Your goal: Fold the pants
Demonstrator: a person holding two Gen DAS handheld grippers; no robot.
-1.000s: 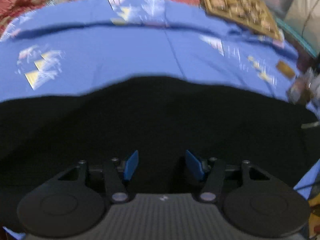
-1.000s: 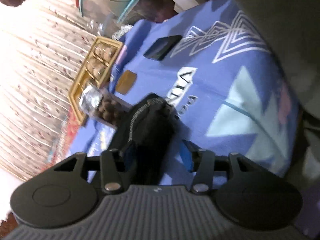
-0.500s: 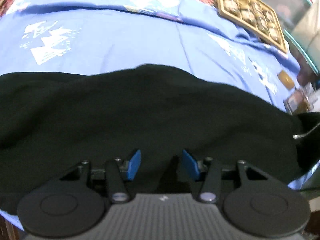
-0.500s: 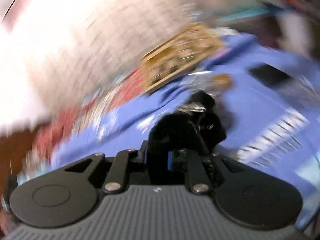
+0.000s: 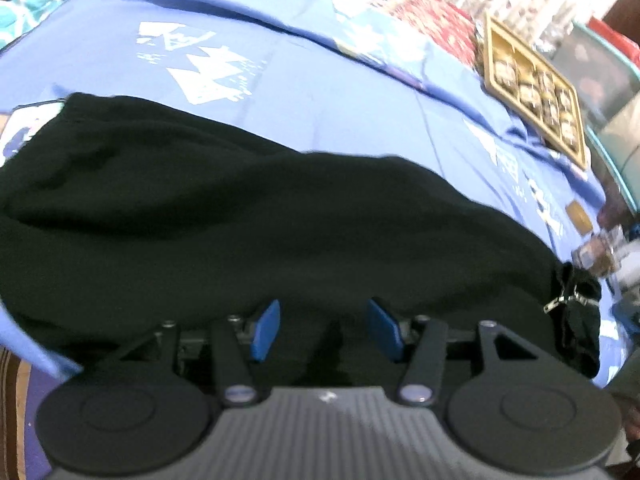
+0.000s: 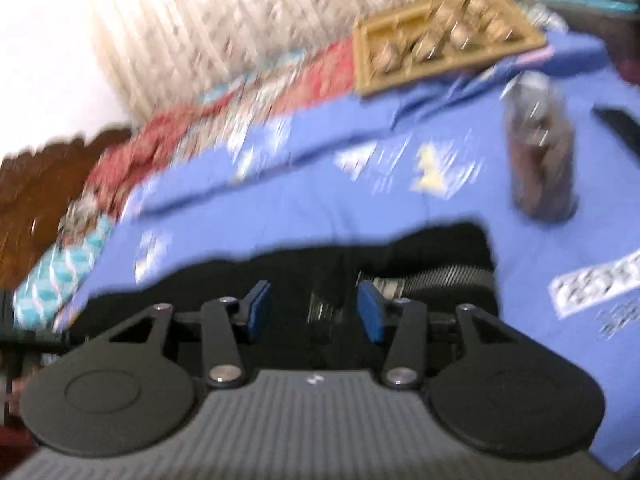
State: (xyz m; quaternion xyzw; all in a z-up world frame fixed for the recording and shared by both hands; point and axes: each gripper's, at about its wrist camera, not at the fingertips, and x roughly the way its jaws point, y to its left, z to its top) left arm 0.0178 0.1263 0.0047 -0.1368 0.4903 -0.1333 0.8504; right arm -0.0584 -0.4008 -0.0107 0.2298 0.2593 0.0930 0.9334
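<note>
Item: one pair of black soft-fabric pants (image 5: 256,216), laid flat on a blue printed bedsheet (image 5: 320,92), long axis running left to right across the left wrist view, roughly square to the way that gripper points. Left end: a straight hem-like edge toward the upper left; right end: bunched cloth with a metal zipper pull (image 5: 560,303) showing, which reads as the waist. Left gripper (image 5: 324,328): blue-padded fingers (image 5: 266,330) spread apart, nothing between them, poised at the near long edge of the pants about mid-length; the cloth lies straight ahead of and beneath the tips, contact not certain. Right gripper (image 6: 314,310): fingers likewise apart and empty, at the near edge of the pants (image 6: 360,252), with a ribbed grey-and-black band (image 6: 436,278) just right of the right-hand pad; this view is motion-blurred and finer detail cannot be told. Judgement: the right gripper is nearer the waist end, the left nearer the middle and leg end; a fold along the long axis would mean carrying one end toward the other. Adjacent: a gold compartment tray of wrapped sweets (image 5: 536,92) at the far right, well apart; a clear jar of brown contents (image 6: 540,156) beyond the waist end, near but not touching.
</note>
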